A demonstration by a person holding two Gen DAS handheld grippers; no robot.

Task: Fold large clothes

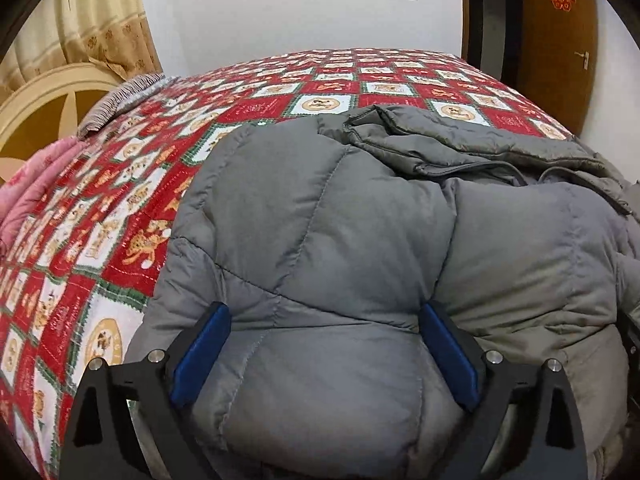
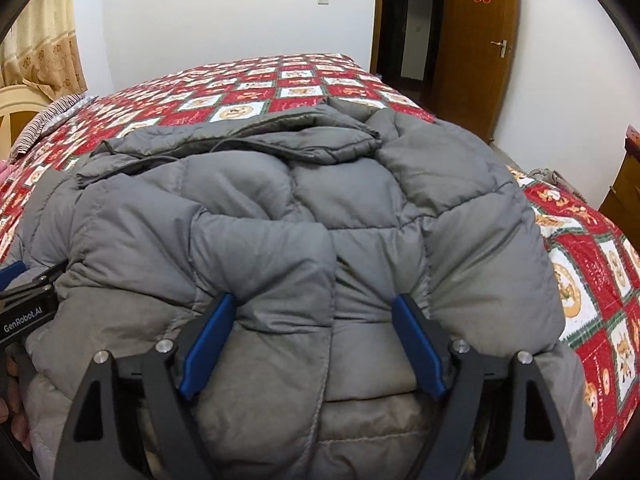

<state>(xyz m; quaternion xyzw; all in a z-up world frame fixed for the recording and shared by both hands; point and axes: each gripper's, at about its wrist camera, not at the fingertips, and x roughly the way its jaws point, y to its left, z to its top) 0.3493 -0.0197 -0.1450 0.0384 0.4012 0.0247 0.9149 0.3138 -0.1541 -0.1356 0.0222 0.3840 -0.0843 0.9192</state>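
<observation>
We see a grey puffer jacket [image 1: 320,220] lying in a bulky, partly folded heap on the bed [image 1: 120,208], over a red-and-white checked bedspread [image 2: 592,280]. A quilted flap [image 2: 248,140] lies folded across its far edge. Our left hand-held gripper [image 1: 325,330] rests low over the near part of the jacket with its blue pads [image 1: 202,360] spread wide, padding bulging between them but not pinched. Our right hand-held gripper [image 2: 316,326] sits likewise on the jacket's near side, jaws wide apart, holding nothing. Beyond the bed stand a cream curtain [image 1: 92,20], a white wall and a brown door [image 2: 476,40].
</observation>
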